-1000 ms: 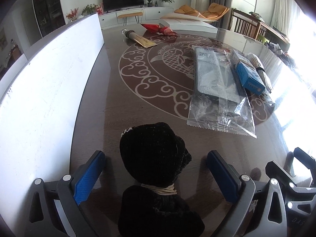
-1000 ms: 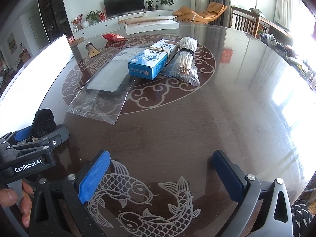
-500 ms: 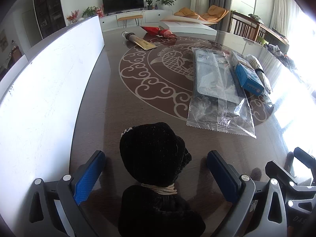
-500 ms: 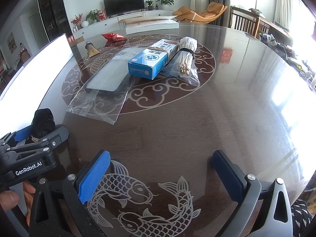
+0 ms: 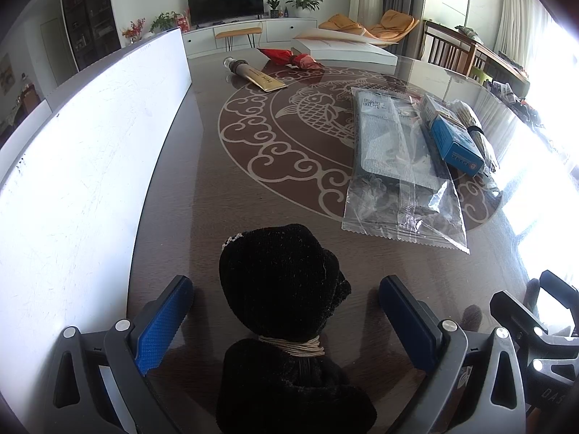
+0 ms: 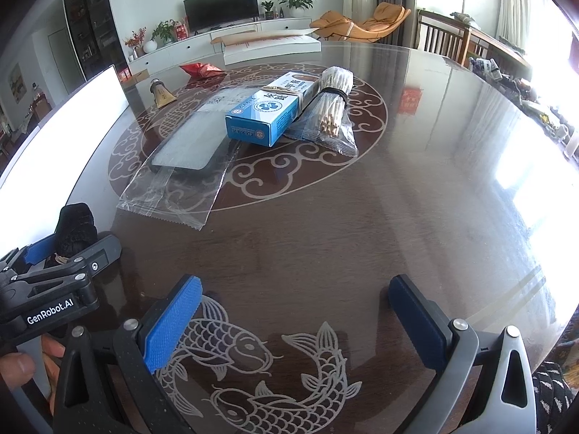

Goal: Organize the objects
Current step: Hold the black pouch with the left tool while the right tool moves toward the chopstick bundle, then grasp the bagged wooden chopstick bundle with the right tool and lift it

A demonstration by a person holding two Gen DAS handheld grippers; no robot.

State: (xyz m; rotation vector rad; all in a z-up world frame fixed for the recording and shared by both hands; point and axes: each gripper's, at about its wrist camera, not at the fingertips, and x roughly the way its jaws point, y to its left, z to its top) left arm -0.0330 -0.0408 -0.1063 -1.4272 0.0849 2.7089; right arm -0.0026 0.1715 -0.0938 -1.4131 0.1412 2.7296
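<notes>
Our left gripper (image 5: pixel 286 320) has its fingers spread wide on either side of the black cloth bundle (image 5: pixel 282 282), which rests on the desk (image 5: pixel 231 195) near its left edge, beside the white board (image 5: pixel 83 152); neither pad touches it. Our right gripper (image 6: pixel 295 320) is open too, with nothing between its fingers, hovering over the fish inlay at the near edge.

The bundle is soft and tied at its waist with pale cord (image 5: pixel 293 345), so if we close above or below that tie we judge the cloth may squash and slip out, or drag across the glossy top. The clear packet (image 6: pixel 181 166), blue box (image 6: pixel 267 115) and bundled sticks (image 6: pixel 331 108) overlap near the desk's middle; lifting one could pull the others along.

Legible writing is scarce: "GenRobot.AI" on the left gripper's body in the right view. The box bears Chinese characters that we cannot read with confidence, and the gold tube (image 5: pixel 258 77) has small lettering, too fine to make out.
</notes>
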